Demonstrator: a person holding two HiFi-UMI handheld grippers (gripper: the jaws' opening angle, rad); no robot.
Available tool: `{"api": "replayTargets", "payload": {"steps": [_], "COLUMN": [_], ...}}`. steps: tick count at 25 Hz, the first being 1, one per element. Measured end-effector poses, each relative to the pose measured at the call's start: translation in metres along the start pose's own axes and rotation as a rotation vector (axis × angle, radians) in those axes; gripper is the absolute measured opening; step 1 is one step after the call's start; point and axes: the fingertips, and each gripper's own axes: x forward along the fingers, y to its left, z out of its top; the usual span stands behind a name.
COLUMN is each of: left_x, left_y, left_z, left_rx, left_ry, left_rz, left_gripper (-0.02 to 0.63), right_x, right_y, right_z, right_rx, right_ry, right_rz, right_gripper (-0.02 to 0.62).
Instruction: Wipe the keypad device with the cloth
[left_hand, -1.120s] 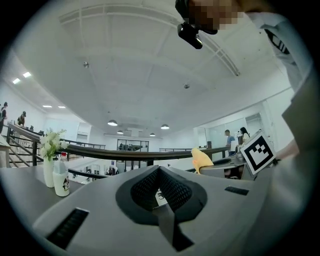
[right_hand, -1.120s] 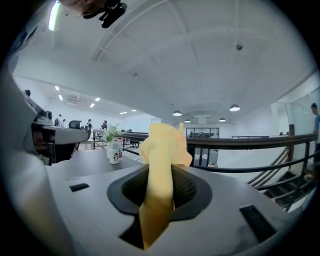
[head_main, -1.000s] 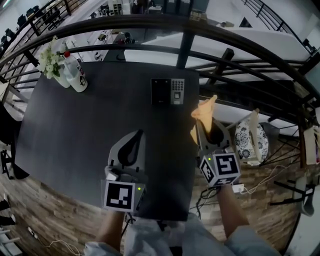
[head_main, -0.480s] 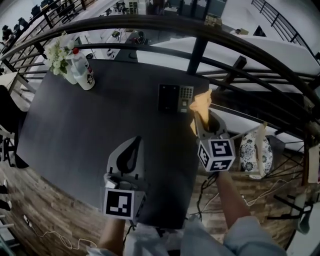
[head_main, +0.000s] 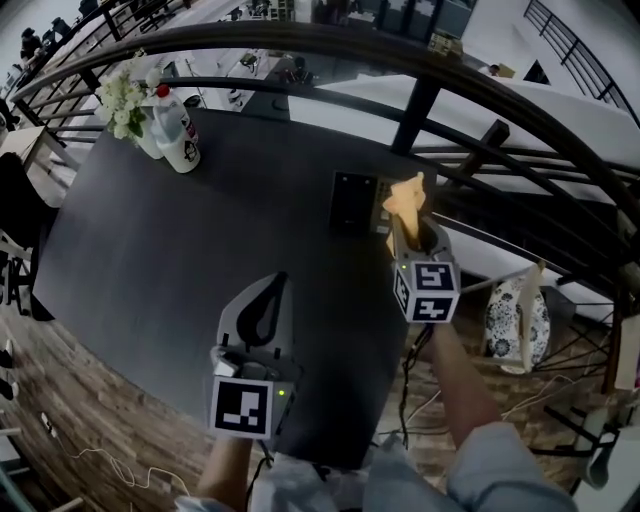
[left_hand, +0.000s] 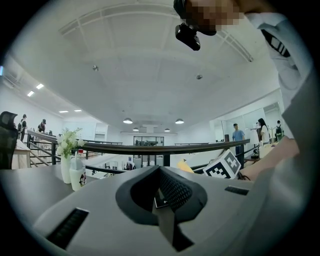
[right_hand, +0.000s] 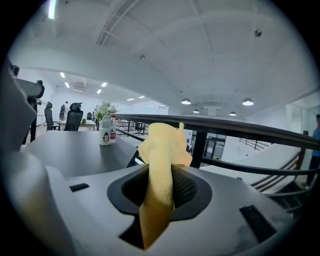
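Observation:
The keypad device (head_main: 358, 203), black on the left with a grey keypad on the right, lies flat near the far right edge of the dark table (head_main: 150, 260). My right gripper (head_main: 412, 228) is shut on the yellow cloth (head_main: 404, 203), which sticks up from the jaws (right_hand: 161, 165) and covers the device's right end in the head view. My left gripper (head_main: 262, 312) hovers over the near middle of the table, jaws shut with nothing between them (left_hand: 161, 200).
A white bottle (head_main: 180, 135) and a vase of white flowers (head_main: 132, 108) stand at the table's far left corner. A dark railing (head_main: 420, 90) runs behind and to the right of the table. Cables lie on the wooden floor below.
My right gripper has carried the cloth forward and left, from off the table's right edge to the keypad device's right end. The left gripper has stayed put.

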Motion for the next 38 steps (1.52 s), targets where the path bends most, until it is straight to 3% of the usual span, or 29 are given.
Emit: {"api": "replayTargets", "payload": {"steps": [10,18,38], "left_x": [0.019,0.014,0.003], "left_y": [0.007,0.01,0.031], "left_z": [-0.012,-0.013,-0.02], "left_rx": [-0.005,-0.004,-0.039], "left_ry": [0.016,0.025,0.034], "left_rz": [0.007,0.019,0.077], "left_gripper": [0.006,0.006,0.006], "right_x": [0.04,0.069,0.09], "right_y": [-0.008,-0.009,0.082], "right_z": [-0.023,-0.017,-0.02], "right_rx": [-0.026,-0.046,-0.118], "right_ry": [0.08,0.11,0.133], "right_rz": [-0.006,-0.027,0.109], "right_gripper": [0.101,0.101,0.103]}}
